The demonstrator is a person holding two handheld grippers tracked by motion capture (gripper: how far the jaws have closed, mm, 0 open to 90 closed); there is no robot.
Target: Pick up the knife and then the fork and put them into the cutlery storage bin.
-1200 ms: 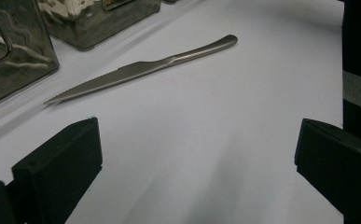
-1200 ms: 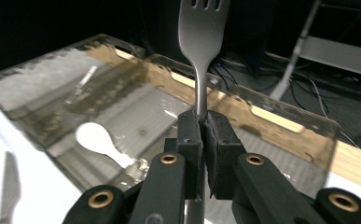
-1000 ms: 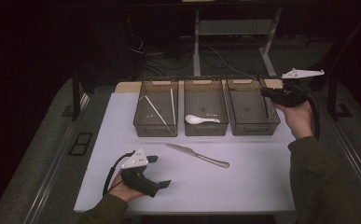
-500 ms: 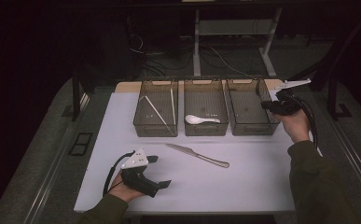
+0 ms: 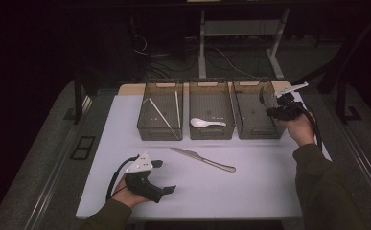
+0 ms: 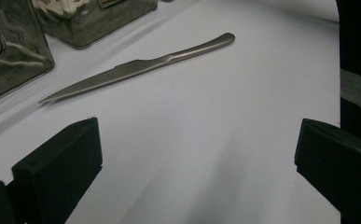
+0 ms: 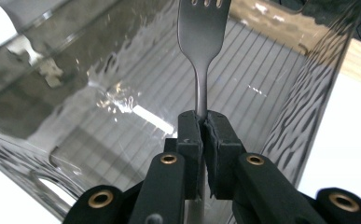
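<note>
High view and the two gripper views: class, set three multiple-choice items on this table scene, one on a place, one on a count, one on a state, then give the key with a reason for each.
1. Where does the white spoon lie?
A. In the middle bin
B. On the bare mat
C. In the left bin

2. How many clear bins stand in the row at the back of the mat?
A. Two
B. Three
C. Five

3. What is the state of the right tool?
A. Wide open over the knife
B. Shut on nothing
C. Shut on the fork

Key:
1 A: the spoon rests inside the middle bin of the row.
2 B: the left bin, the middle bin and the right bin stand side by side.
3 C: its pads press on the handle of the fork, held over the right bin.
</note>
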